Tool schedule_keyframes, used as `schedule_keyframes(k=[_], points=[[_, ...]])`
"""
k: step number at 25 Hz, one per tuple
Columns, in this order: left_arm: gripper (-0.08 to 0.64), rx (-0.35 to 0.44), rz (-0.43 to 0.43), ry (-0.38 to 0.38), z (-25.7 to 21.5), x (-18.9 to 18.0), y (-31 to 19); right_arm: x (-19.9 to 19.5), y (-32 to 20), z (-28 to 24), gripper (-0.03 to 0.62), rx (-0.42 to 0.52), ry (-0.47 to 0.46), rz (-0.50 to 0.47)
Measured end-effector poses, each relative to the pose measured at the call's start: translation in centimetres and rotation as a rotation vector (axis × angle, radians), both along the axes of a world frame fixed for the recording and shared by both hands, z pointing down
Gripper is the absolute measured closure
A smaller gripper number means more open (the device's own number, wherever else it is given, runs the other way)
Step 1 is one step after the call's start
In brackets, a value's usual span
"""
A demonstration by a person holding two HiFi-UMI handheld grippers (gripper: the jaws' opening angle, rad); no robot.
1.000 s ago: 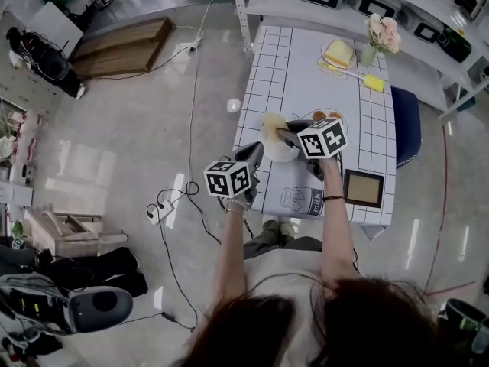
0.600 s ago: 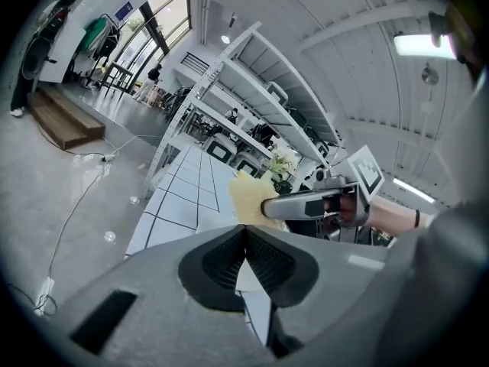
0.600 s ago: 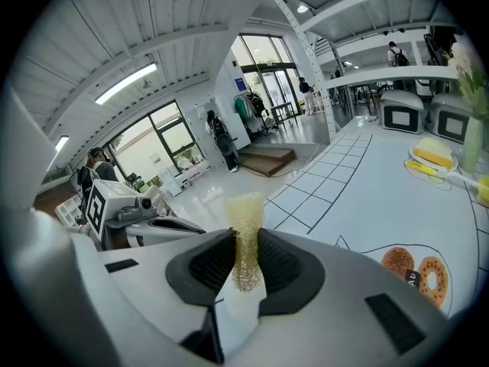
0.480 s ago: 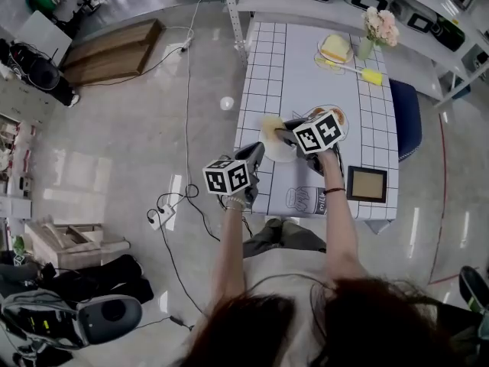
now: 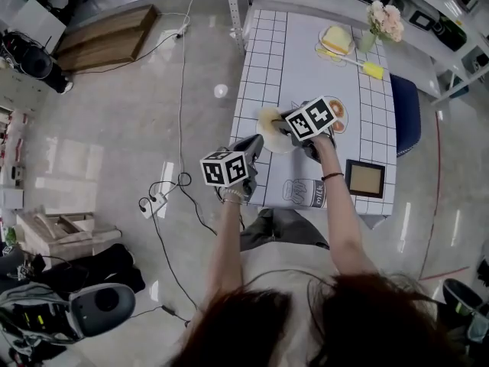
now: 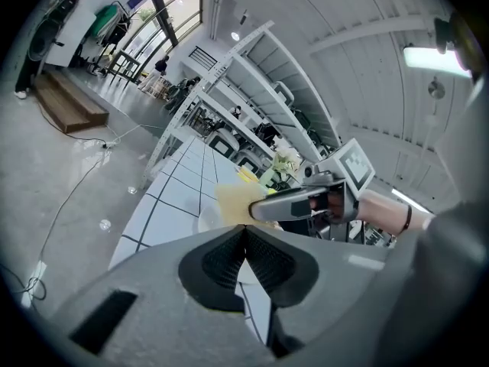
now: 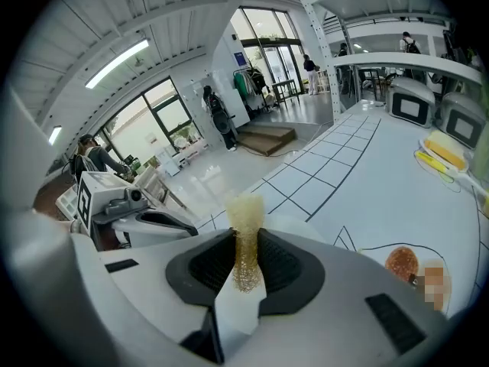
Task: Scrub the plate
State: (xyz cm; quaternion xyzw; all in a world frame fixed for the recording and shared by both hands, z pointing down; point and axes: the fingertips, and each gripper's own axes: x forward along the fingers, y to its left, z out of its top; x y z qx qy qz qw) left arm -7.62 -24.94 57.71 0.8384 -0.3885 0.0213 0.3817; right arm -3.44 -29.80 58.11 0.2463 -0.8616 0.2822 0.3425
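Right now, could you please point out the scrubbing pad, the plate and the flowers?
scrubbing pad (image 7: 244, 232): right gripper view, the mesh pinched between the jaws.
plate (image 5: 272, 142): head view, its bare white rim.
flowers (image 5: 386, 20): head view, the pink blooms.

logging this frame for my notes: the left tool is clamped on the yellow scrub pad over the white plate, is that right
Not quite. It is the right tool that is clamped on the yellow scrub pad over the white plate. The right gripper view shows the pad pinched between its jaws.
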Motion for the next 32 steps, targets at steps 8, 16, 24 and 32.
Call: schedule_keyframes(k=[8, 16, 24, 32], points=[[0.549, -0.032, -0.043, 0.026, 0.4, 0.3, -0.4, 0.4, -0.8, 0.6, 0.512, -0.056, 0.038, -0.030], [0.549, -0.055, -0.057, 0.025, 1.1, 0.7, -0.2, -0.2, -0.9, 1.6, 0.512, -0.106, 0.064, -0.066], [0.549, -0.071, -0.075, 0.041, 1.4, 1.0, -0.1, -0.3, -1.1, 2.2, 0.512, -0.128, 0.079, -0.077], [0.549, -0.059, -0.083, 0.052, 1.0, 0.9, -0.1, -0.7, -1.4, 2.2, 0.512, -0.151, 0.075, -0.070]])
